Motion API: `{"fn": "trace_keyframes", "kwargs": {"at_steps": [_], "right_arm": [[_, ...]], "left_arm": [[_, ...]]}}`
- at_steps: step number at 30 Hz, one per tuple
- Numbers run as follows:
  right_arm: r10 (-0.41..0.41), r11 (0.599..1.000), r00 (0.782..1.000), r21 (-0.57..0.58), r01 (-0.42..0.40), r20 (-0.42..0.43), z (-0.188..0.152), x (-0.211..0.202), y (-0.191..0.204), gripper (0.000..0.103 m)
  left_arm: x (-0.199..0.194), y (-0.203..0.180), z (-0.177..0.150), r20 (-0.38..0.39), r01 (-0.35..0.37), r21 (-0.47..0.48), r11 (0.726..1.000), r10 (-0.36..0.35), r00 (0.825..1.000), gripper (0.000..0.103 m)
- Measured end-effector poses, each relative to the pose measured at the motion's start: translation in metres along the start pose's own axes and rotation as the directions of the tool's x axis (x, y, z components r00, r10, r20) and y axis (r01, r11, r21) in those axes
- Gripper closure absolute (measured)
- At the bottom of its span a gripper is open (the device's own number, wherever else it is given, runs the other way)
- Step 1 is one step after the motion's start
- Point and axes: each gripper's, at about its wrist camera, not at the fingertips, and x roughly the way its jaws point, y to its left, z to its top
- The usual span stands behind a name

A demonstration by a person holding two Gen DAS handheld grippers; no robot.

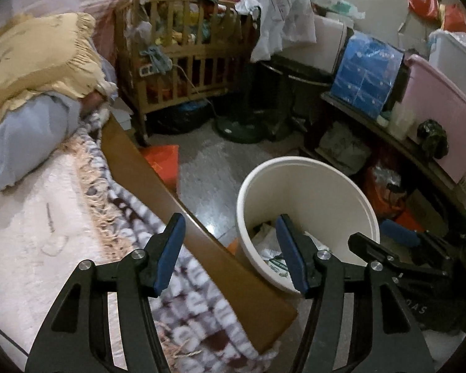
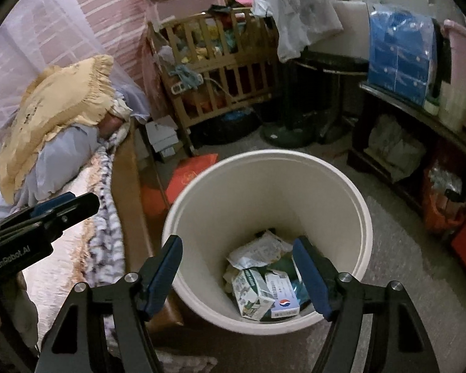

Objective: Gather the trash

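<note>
A white round bin (image 2: 351,205) stands on the floor beside the bed. Inside it lie cartons and crumpled wrappers (image 2: 261,276), among them a small box with a red and blue logo (image 2: 284,303). My right gripper (image 2: 237,242) hovers above the bin's near rim, open, with nothing between its blue pads. My left gripper (image 1: 230,220) is open and empty too, over the bed's wooden side rail (image 1: 177,205), with the bin (image 1: 310,186) just to its right. The right gripper (image 1: 397,236) shows at the right of the left wrist view, the left gripper (image 2: 62,205) at the left of the right wrist view.
The bed (image 1: 31,233) carries a pink blanket, a patterned throw and a yellow pillow (image 1: 37,62). A wooden crib (image 1: 186,56) stands behind, with a fan base (image 1: 242,127) on the floor. A dark shelf unit (image 2: 413,143) with bags lines the right side. An orange bag (image 2: 192,171) lies by the bed.
</note>
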Motion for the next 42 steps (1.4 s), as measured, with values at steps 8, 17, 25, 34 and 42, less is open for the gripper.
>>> {"fn": "trace_keyframes", "kwargs": {"at_steps": [8, 17, 25, 34, 42], "right_arm": [[-0.003, 1.0, 0.997, -0.011, 0.004, 0.079, 0.006, -0.029, 0.028, 0.03], [-0.029, 0.999, 0.99, -0.029, 0.033, 0.136, 0.01, -0.054, 0.049, 0.026], [-0.036, 0.998, 0.986, -0.044, 0.043, 0.162, 0.012, -0.065, 0.057, 0.024], [-0.036, 0.997, 0.984, -0.055, 0.047, 0.173, 0.013, -0.071, 0.062, 0.022], [-0.034, 0.998, 0.985, -0.055, 0.044, 0.17, 0.014, -0.072, 0.064, 0.021]], "left_arm": [[-0.039, 0.012, -0.004, 0.083, -0.033, 0.006, 0.999, 0.032, 0.996, 0.044], [-0.065, 0.02, -0.008, 0.155, -0.046, 0.002, 0.999, 0.045, 0.987, 0.044], [-0.073, 0.024, -0.01, 0.174, -0.051, -0.003, 0.999, 0.051, 0.983, 0.044], [-0.077, 0.026, -0.011, 0.183, -0.052, -0.01, 0.999, 0.053, 0.982, 0.044], [-0.079, 0.028, -0.011, 0.189, -0.054, -0.012, 0.998, 0.055, 0.981, 0.044]]}}
